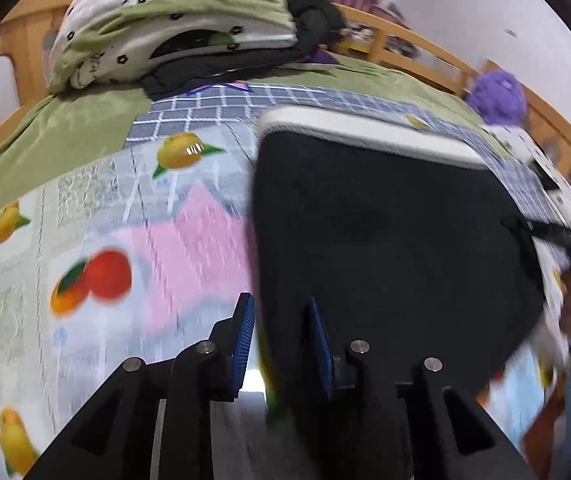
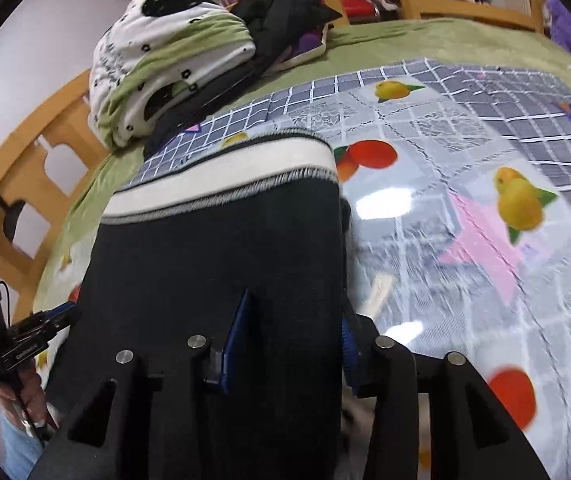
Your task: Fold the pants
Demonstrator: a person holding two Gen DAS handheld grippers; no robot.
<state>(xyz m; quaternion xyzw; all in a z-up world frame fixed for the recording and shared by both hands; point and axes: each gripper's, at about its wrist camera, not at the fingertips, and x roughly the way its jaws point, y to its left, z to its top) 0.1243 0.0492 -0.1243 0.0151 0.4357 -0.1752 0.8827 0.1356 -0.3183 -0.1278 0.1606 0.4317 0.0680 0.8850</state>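
Your black pants (image 1: 385, 232) with the white waistband (image 2: 225, 172) hang lifted over the fruit-print cloth (image 1: 85, 216) on the bed (image 2: 445, 36). Left gripper (image 1: 281, 332): fabric edge lies between the fingers (image 1: 245, 336), but you can't tell whether they pinch it. Right gripper (image 2: 293, 340) fingers pinch the pants' other edge. Folded bedding (image 2: 165, 56) sits behind.

Left hand-held gripper (image 1: 281, 344): matte black angular finger mounts, four round silver screw heads across them, ribbed blue pads (image 1: 245, 344) on the inner faces. Right hand-held gripper (image 2: 289, 344): same black body, four silver screws, blue pads. At 7 o'clock in the right view, a light blue sleeve (image 2: 15, 446); a thin black cable runs beside it.
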